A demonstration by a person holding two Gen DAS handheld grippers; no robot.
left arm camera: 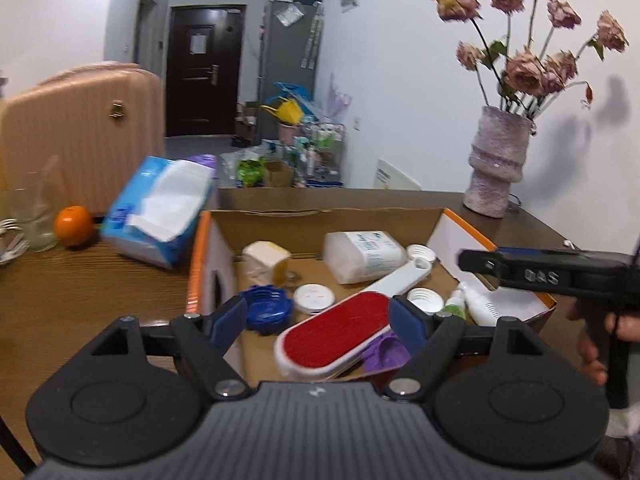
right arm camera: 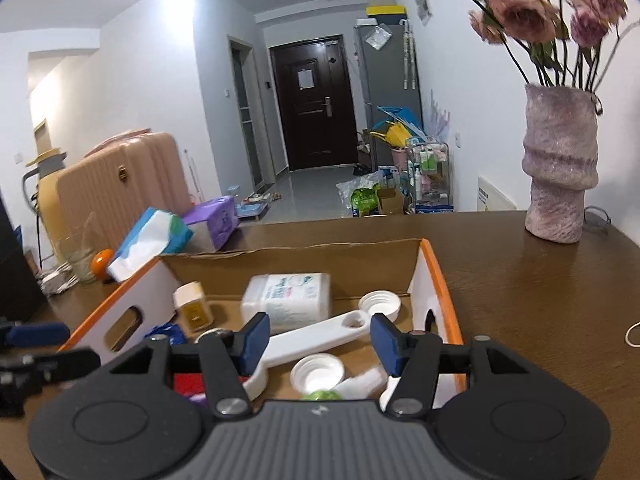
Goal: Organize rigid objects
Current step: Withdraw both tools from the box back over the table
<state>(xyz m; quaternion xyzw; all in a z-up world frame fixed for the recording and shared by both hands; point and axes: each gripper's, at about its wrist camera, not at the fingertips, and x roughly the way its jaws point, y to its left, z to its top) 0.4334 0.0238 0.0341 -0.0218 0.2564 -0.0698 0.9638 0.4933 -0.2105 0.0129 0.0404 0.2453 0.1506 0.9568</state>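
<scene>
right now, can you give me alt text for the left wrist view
An open left gripper hovers over a cardboard box holding a red lint brush, a blue cap, white caps and bottles. The box sits on a wooden table beside an orange, a tissue pack and a vase.

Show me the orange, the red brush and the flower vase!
orange [left arm camera: 73, 225]: left wrist view, middle of the fruit.
red brush [left arm camera: 337, 327]: left wrist view, red pad.
flower vase [right arm camera: 560, 168]: right wrist view, vase body.

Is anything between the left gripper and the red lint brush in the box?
Nothing visible. The left gripper is open above the lint brush, which lies on top of the other things in the cardboard box.
</scene>
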